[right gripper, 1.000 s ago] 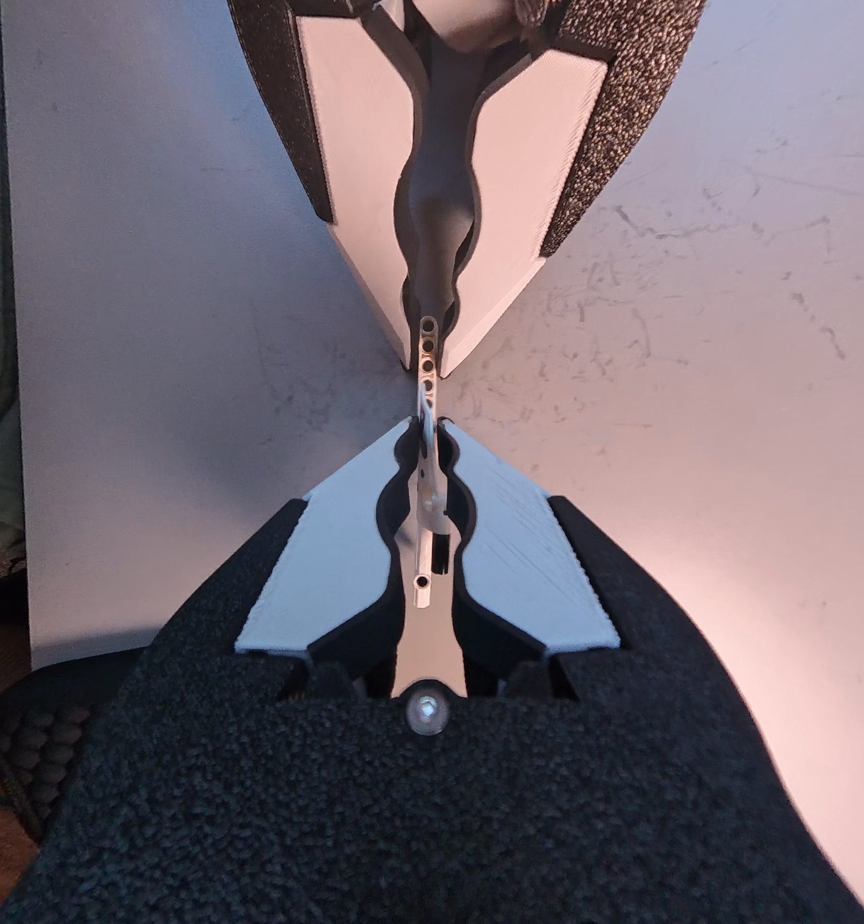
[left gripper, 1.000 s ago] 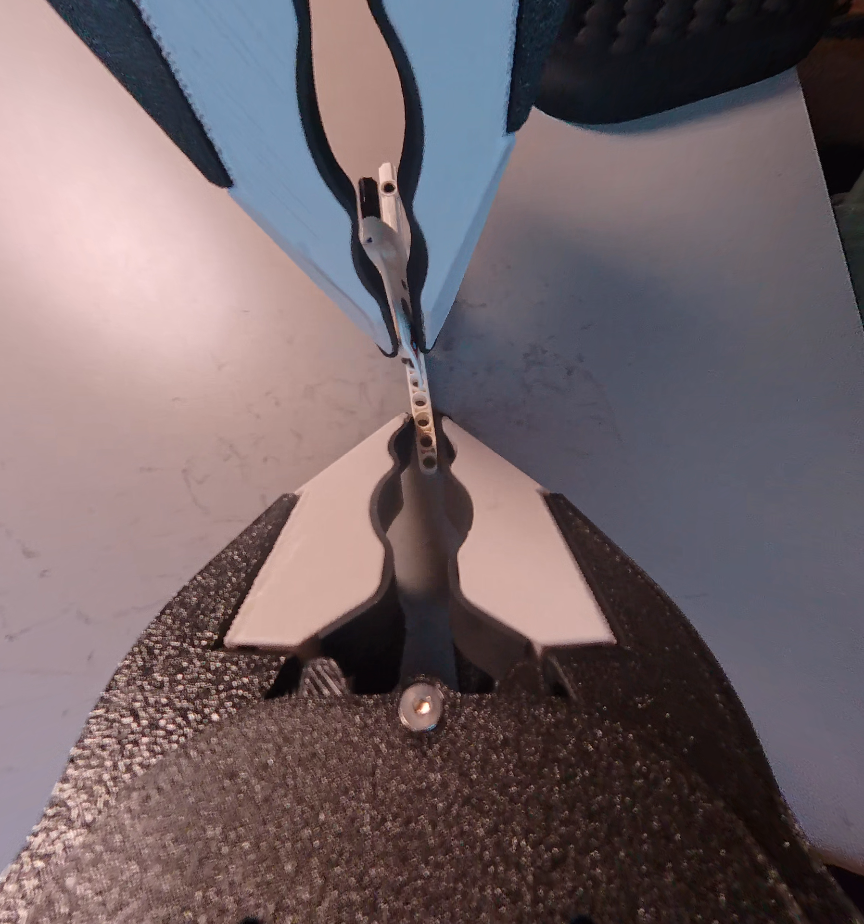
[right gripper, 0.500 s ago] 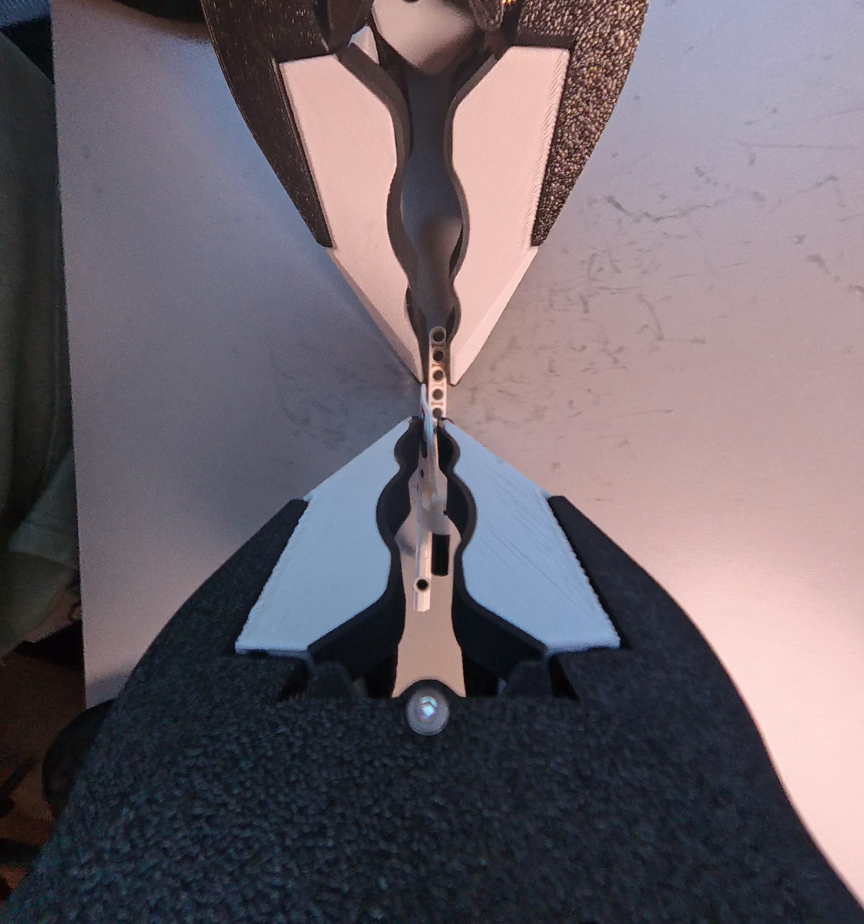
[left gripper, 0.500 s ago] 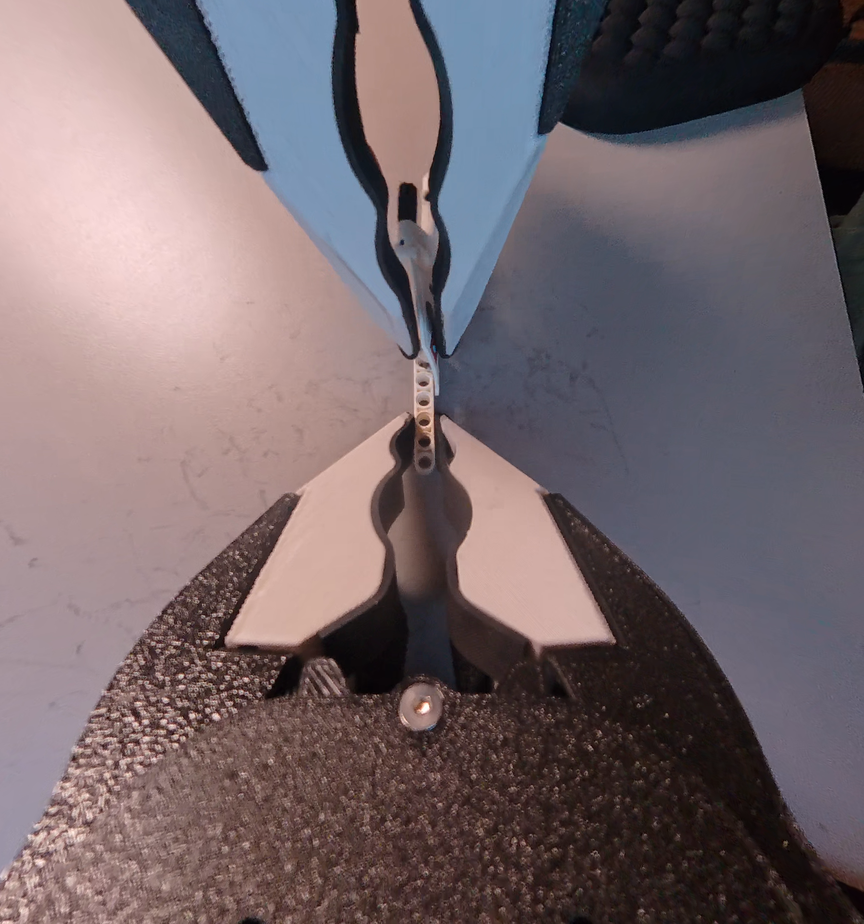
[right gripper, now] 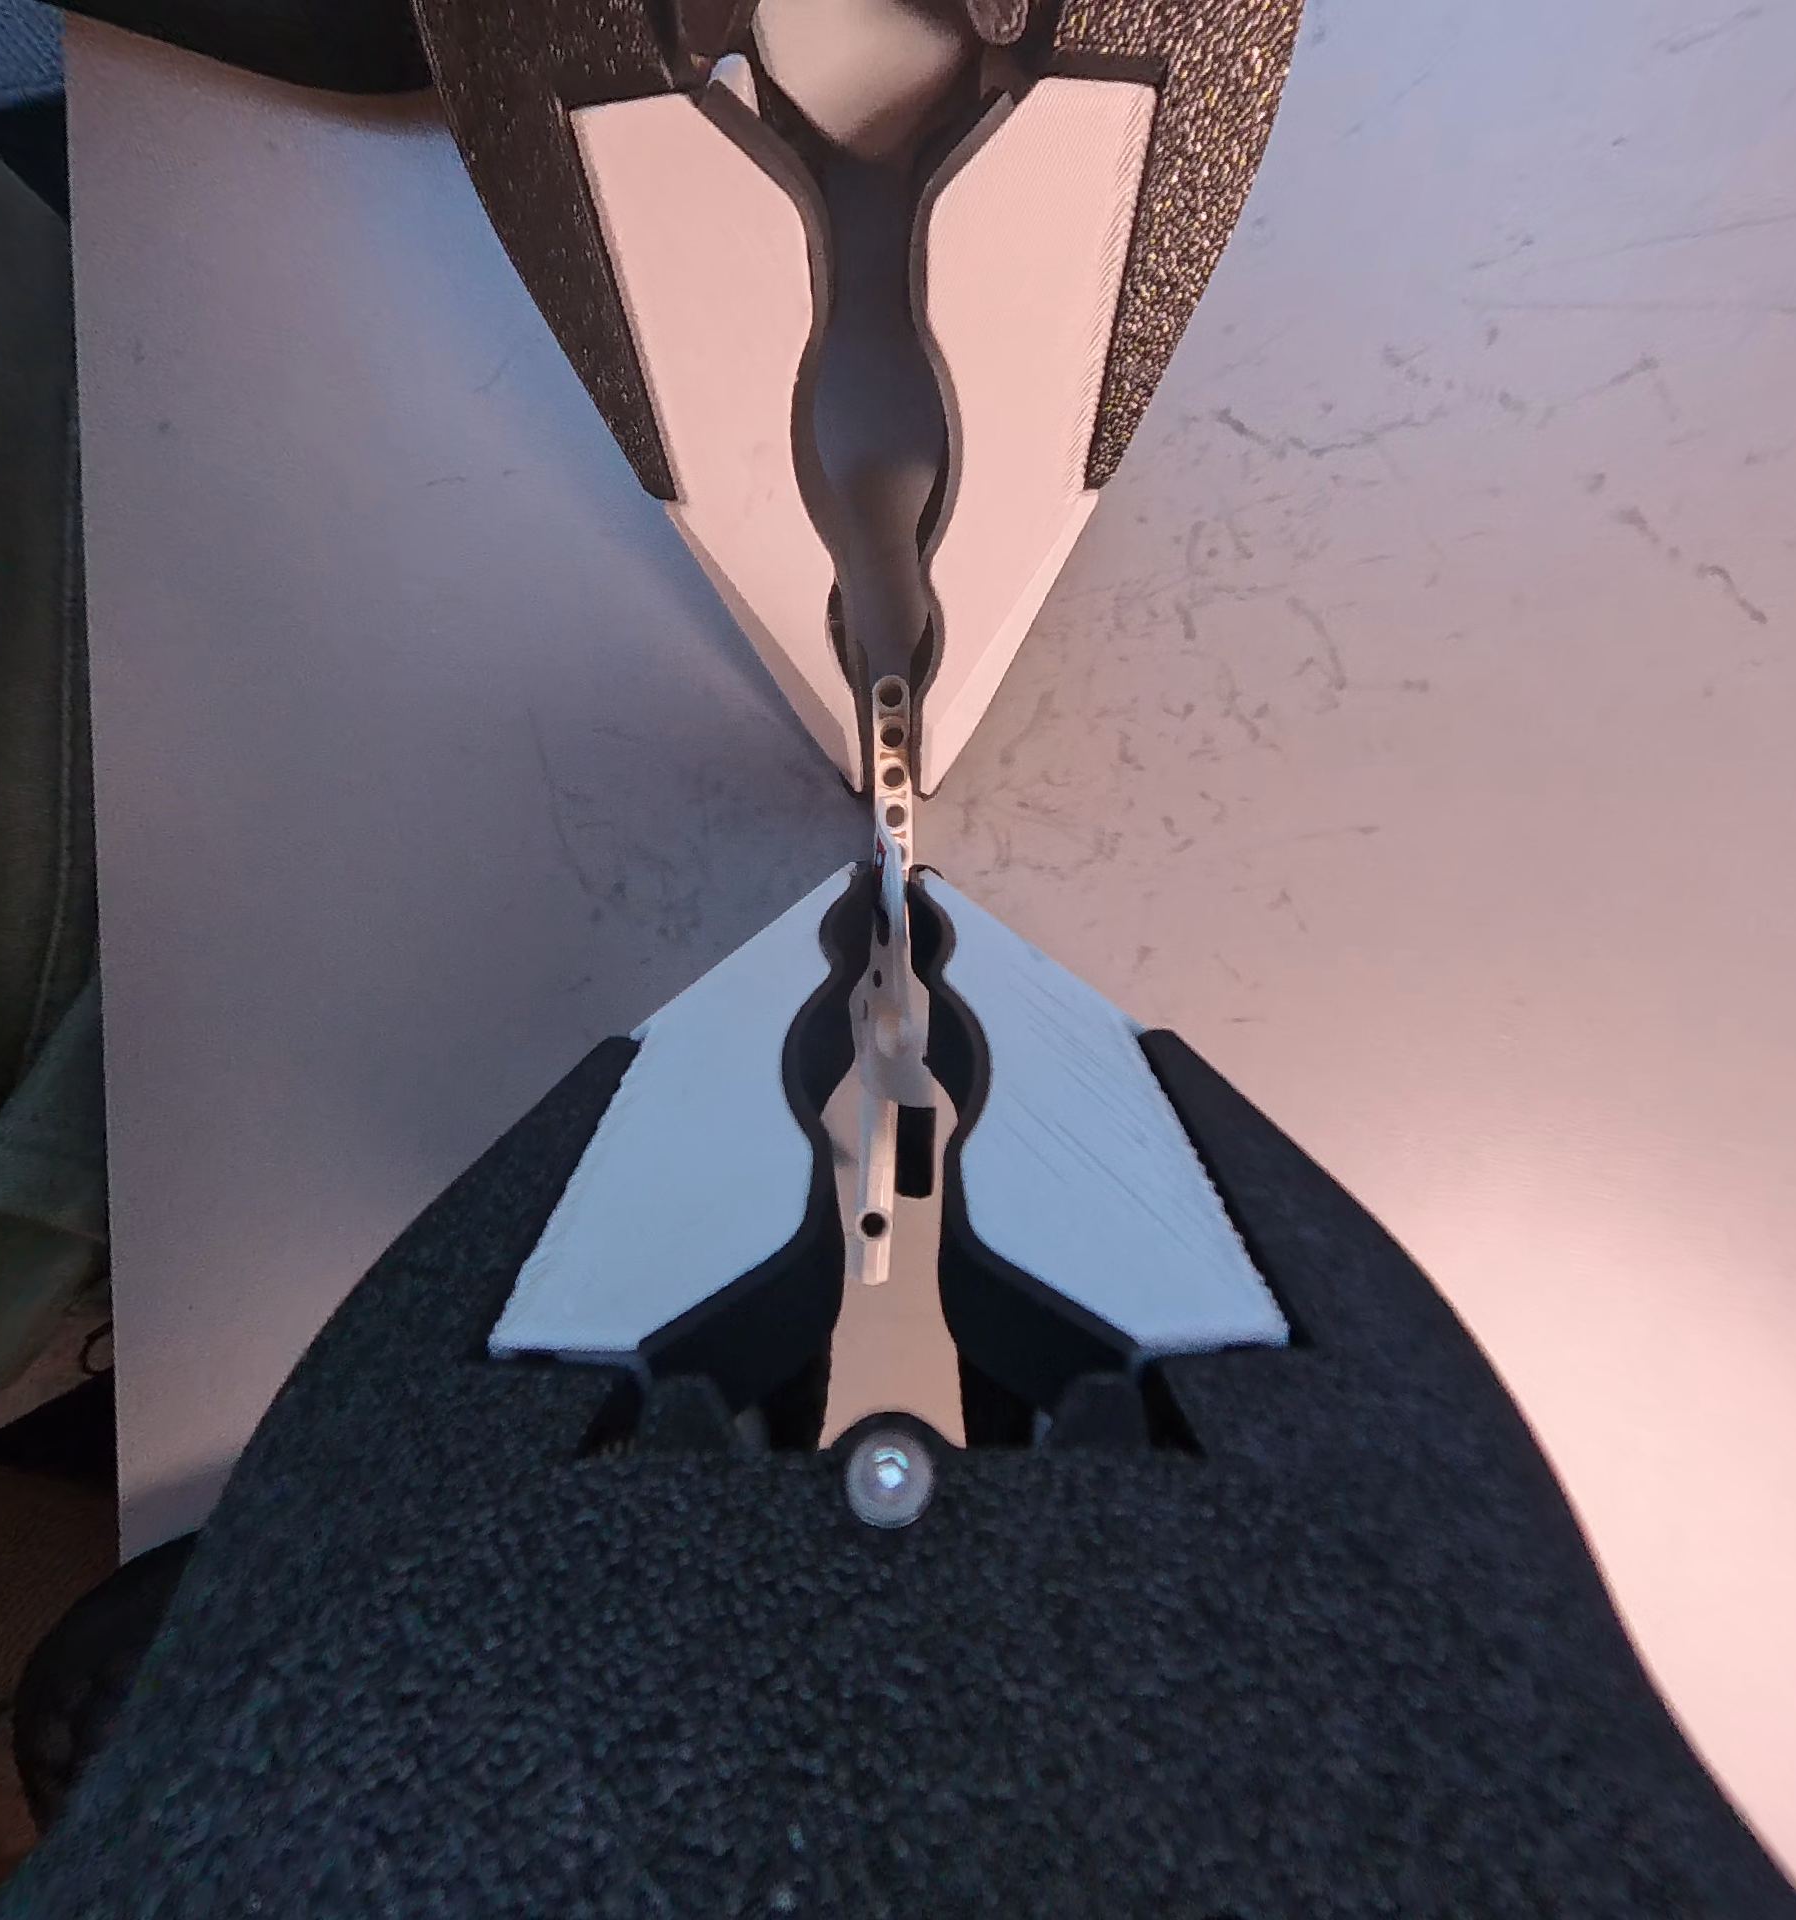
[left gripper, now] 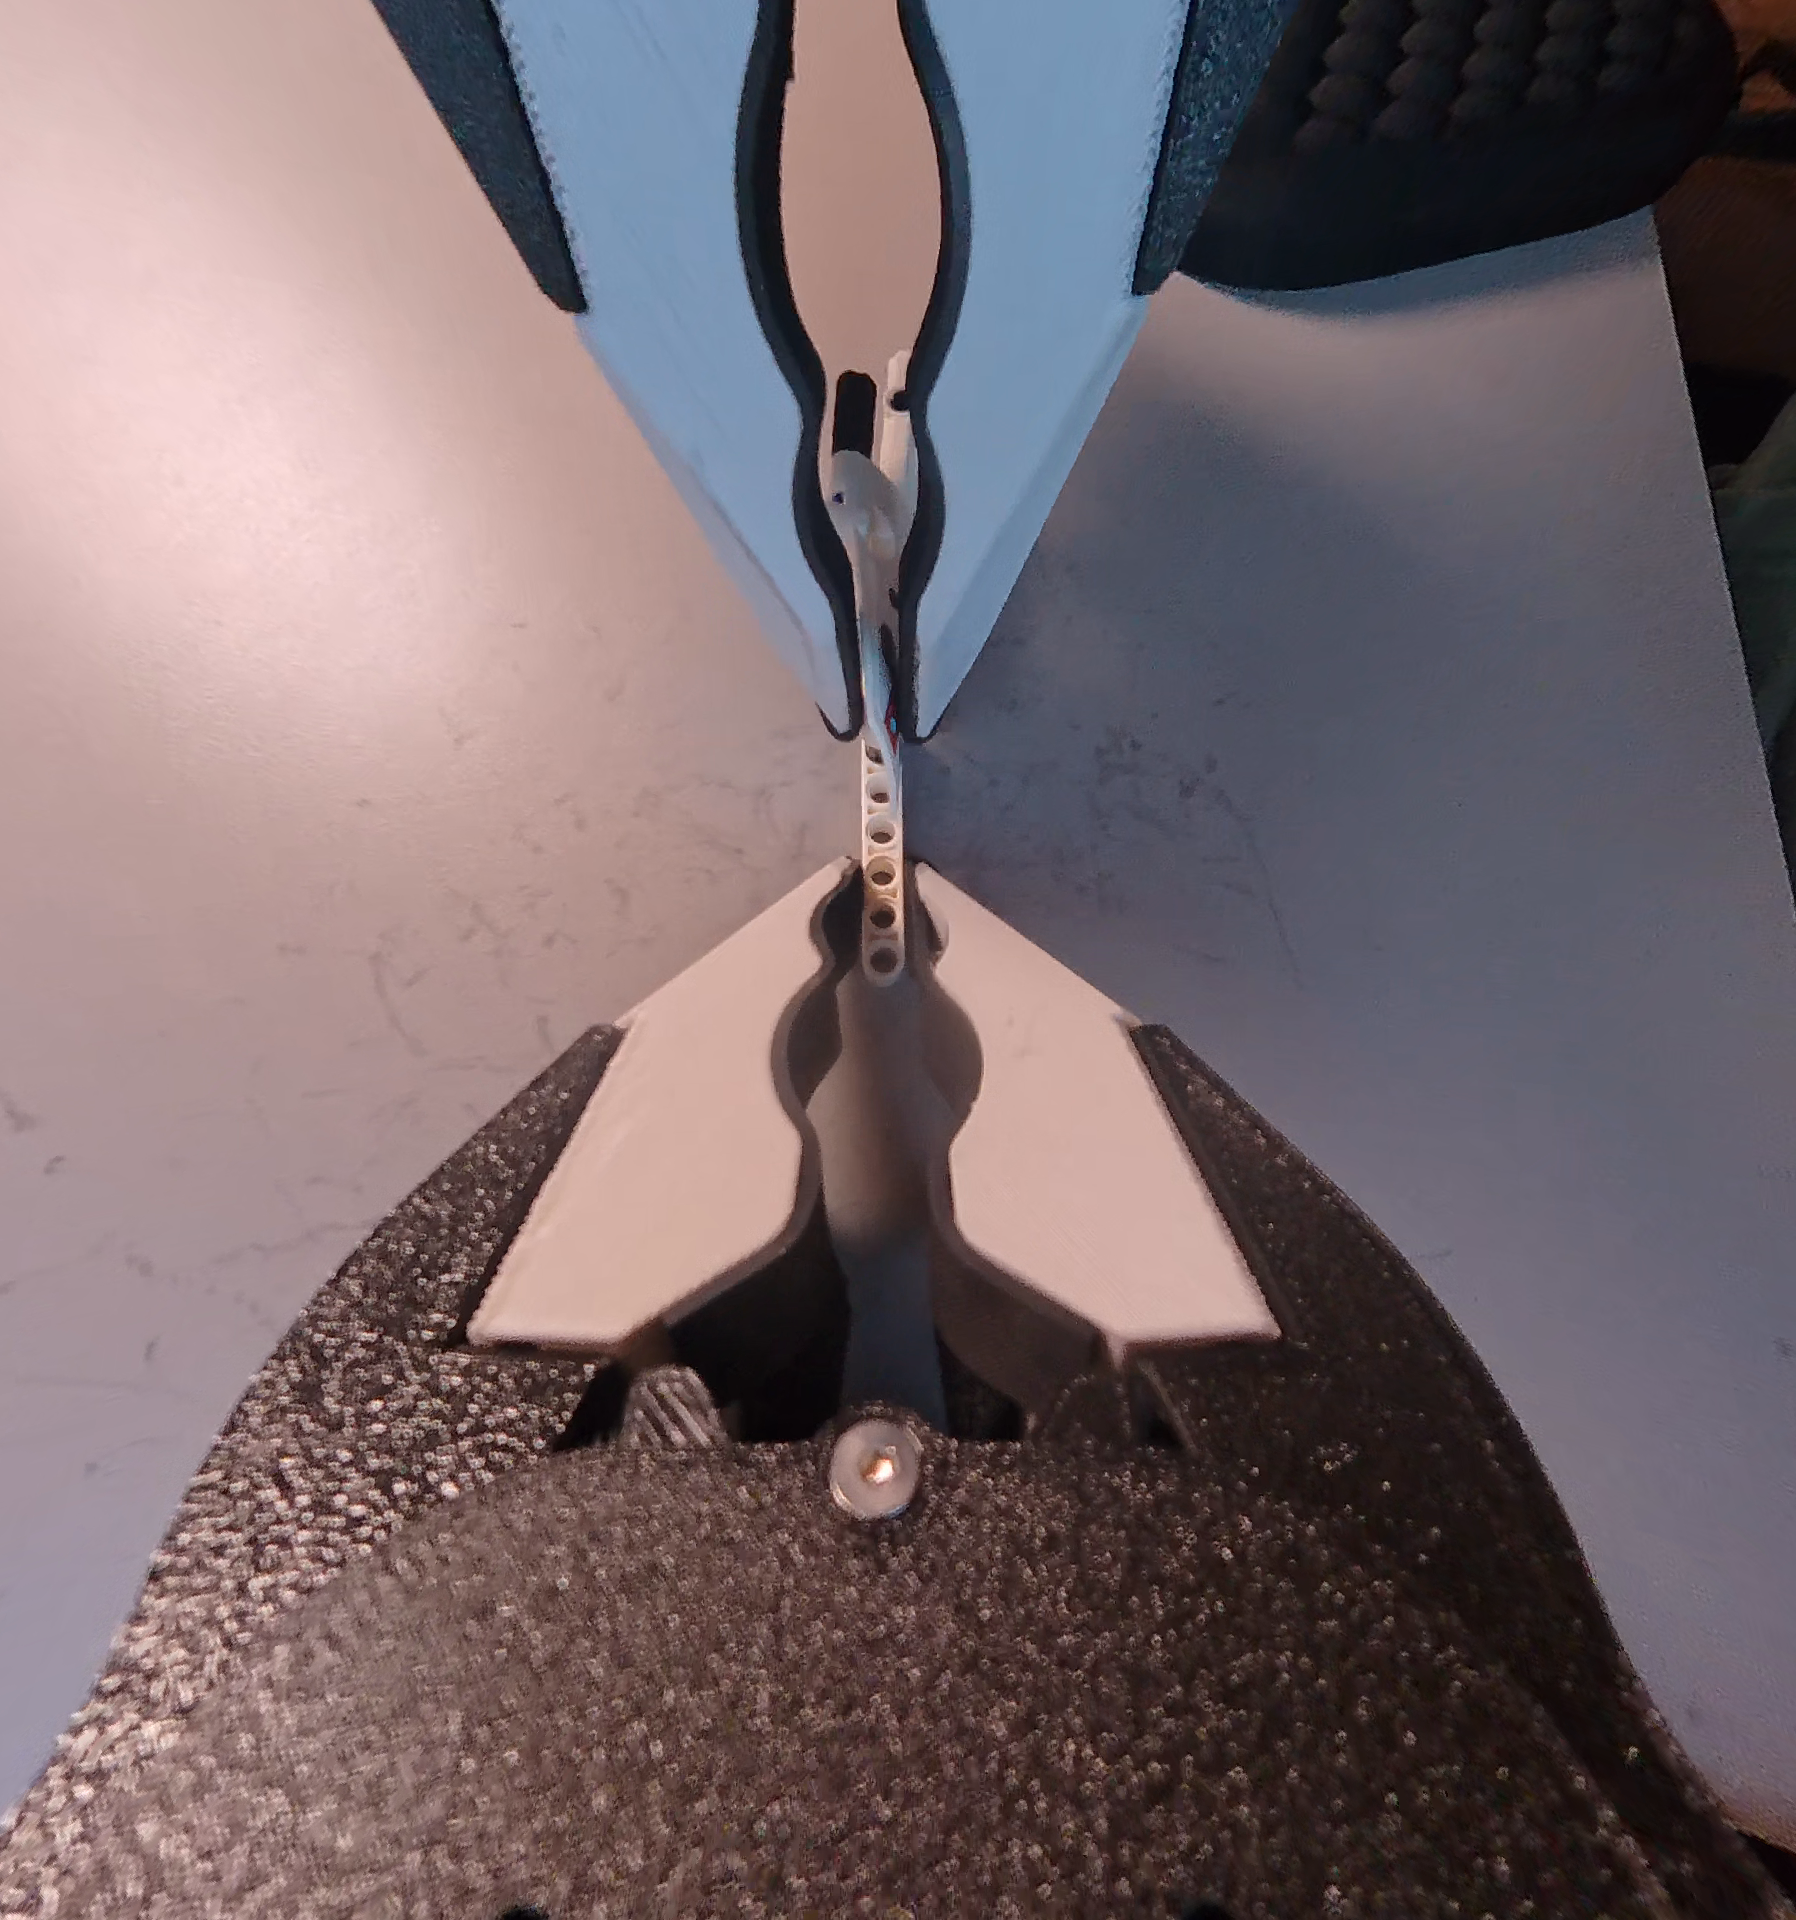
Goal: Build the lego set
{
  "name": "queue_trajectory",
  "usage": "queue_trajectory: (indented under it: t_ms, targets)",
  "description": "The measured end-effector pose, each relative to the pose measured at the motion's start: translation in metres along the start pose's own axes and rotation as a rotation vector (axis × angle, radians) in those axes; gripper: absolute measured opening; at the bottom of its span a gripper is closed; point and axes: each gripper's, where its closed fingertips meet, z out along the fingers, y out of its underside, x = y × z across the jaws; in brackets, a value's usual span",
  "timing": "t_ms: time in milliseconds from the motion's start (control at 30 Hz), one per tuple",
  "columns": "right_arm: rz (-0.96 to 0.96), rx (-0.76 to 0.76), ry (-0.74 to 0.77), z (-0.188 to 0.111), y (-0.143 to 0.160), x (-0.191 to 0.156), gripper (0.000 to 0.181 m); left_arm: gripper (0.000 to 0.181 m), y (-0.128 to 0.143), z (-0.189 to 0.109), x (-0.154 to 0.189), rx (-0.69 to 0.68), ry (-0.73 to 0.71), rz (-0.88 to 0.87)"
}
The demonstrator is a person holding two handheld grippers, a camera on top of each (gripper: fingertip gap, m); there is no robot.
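Left gripper (left gripper: pixel 886 883) fingers clenched on white holed lego beam (left gripper: pixel 883 831). Right gripper (right gripper: pixel 886 883) fingers clenched on white lego assembly (right gripper: pixel 889 1049) with black pin. Both pieces meet tip to tip above grey worktop (left gripper: pixel 302 623).

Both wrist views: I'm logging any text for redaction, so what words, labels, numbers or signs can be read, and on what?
None can be read.
The white lego piece shut in the right tool bears small red and dark marks near the tips, too small and blurred to tell.
The holed beam shut in the left tool, both tools and the table show no writing.
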Motion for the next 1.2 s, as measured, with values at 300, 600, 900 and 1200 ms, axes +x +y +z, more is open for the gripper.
queue_trajectory:
  t_ms: [300,600,900,1200]
  targets:
    - [0.047,0.081,0.037,0.0006,-0.0005,-0.0011,0.006,0.006,-0.0001,-0.0001,0.0,0.003,0.004,-0.03]
    - [0.126,0.14,0.049,0.001,-0.0007,-0.0007,0.006,0.007,-0.0003,0.0001,-0.0003,0.0,-0.011,-0.1]
    - [0.025,0.174,0.146,0.0015,-0.0018,0.0007,0.006,0.007,-0.0002,-0.0001,-0.0008,0.001,-0.014,-0.124]
    - [-0.072,0.264,0.219,0.0004,-0.0023,-0.0004,0.005,0.007,-0.0002,-0.0003,-0.0005,0.006,-0.015,-0.104]
